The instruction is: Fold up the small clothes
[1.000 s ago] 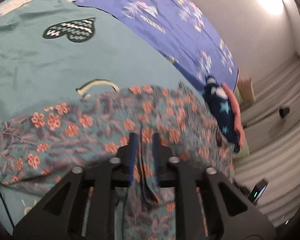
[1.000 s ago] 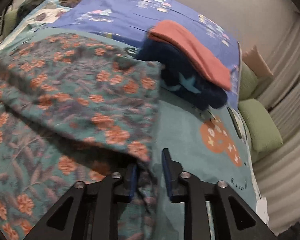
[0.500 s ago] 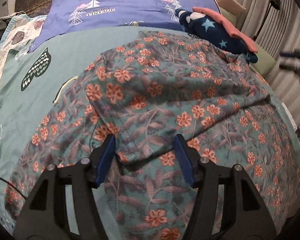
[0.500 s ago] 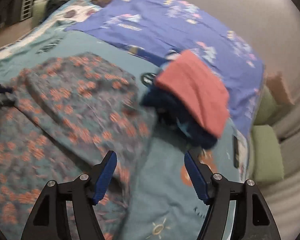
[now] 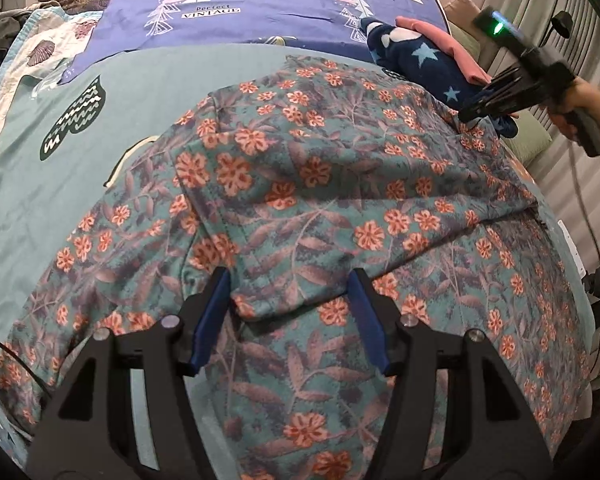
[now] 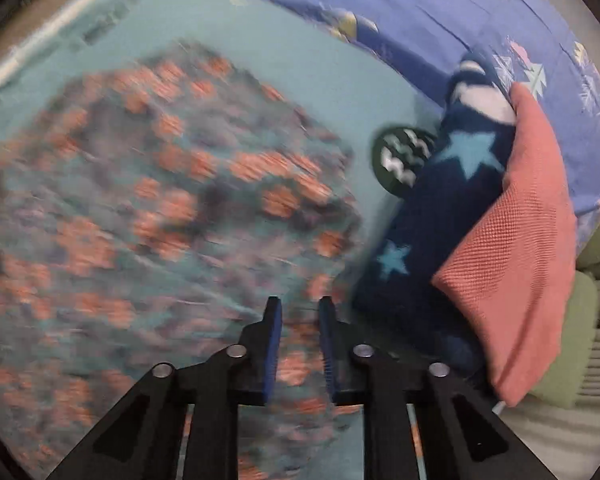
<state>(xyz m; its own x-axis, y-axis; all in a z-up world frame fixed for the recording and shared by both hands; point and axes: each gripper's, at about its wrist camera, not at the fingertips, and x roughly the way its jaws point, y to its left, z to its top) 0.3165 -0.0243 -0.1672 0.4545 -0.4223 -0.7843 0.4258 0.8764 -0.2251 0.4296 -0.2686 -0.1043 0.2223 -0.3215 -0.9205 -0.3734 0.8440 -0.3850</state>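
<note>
Spreading across the teal bedsheet point(image 5: 148, 76), the soft floral garment point(image 5: 320, 184) is lying folded over itself. We are holding the left gripper point(image 5: 288, 312) wide apart, gripping nothing, over its near fold; the right gripper point(image 6: 300, 340) is narrowed around blurred cloth beside the fuzzy star-patterned bundle point(image 6: 440, 216), contact unclear.

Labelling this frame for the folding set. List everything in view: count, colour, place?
floral garment: 1, teal with orange flowers, partly folded over itself on the bed, centre
star blanket: 1, navy with light blue stars, folded, beyond the garment
pink cloth: 1, salmon, stacked on the star blanket
bedsheet: 1, teal with printed motifs, under the garment
blue cover: 1, blue with tree print, far end of bed
green cushion: at least 1, right of the bed
left gripper: 1, black with blue pads, open over the garment fold
right gripper: 1, jaws narrowed, at the garment's far edge; grip unclear
</note>
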